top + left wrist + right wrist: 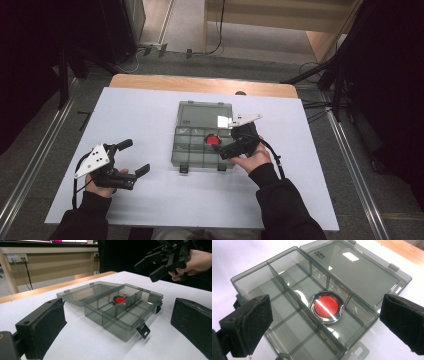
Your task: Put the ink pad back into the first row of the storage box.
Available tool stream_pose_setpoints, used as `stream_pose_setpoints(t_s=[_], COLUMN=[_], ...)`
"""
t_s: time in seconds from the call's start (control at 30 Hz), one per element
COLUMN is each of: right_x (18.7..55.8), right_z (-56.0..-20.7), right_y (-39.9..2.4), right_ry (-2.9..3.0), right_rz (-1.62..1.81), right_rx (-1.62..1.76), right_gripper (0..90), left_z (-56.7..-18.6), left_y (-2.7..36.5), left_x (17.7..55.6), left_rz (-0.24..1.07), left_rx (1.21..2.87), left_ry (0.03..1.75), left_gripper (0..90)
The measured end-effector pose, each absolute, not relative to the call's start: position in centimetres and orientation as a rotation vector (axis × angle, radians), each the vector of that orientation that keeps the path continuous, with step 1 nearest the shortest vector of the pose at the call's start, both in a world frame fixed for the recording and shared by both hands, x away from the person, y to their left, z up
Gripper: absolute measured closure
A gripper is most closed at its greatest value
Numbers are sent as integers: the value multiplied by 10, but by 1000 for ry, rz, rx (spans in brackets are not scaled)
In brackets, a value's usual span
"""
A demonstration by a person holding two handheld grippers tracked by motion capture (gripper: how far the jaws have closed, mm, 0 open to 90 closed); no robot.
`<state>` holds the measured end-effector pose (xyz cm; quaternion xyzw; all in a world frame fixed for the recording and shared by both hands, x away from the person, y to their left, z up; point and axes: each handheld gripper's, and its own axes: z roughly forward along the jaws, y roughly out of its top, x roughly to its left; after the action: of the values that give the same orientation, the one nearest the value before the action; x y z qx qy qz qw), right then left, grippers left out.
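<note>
A smoky see-through compartment box (192,150) lies in the middle of the white sheet, its lid (204,116) folded back flat on the far side. A round red disc with a chrome rim (213,140) rests in a middle compartment on the box's right side. My right gripper (226,145) hovers over the box's right end. Its jaws are open, and in the right gripper view the right gripper (327,302) frames the red disc (325,306) without touching it. My left gripper (134,157) is open and empty, held low to the left of the box (125,317).
The white sheet (150,115) covers a wooden table whose far edge (200,84) shows bare. Two black latches (183,169) hang from the box's near wall. Cables and dark stands (325,75) are on the floor beyond the table.
</note>
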<state>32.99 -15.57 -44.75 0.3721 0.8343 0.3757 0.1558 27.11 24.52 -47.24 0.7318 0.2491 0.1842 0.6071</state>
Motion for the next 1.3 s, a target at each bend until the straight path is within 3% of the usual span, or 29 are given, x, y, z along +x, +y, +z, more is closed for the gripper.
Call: stream_pose_setpoints(t_s=[0.77,1.3], right_x=[292,263], right_z=[-441,-456], right_y=[-204,-246], right_ry=[2293,2178], right_rz=[1116,1149], right_rx=[1133,1234], right_gripper=[0,0], left_z=[-473,-473], left_y=[244,243], left_x=[272,273], left_rz=[428,428], left_rx=[1697,1699], left_ry=[577,579], left_gripper=[0,0])
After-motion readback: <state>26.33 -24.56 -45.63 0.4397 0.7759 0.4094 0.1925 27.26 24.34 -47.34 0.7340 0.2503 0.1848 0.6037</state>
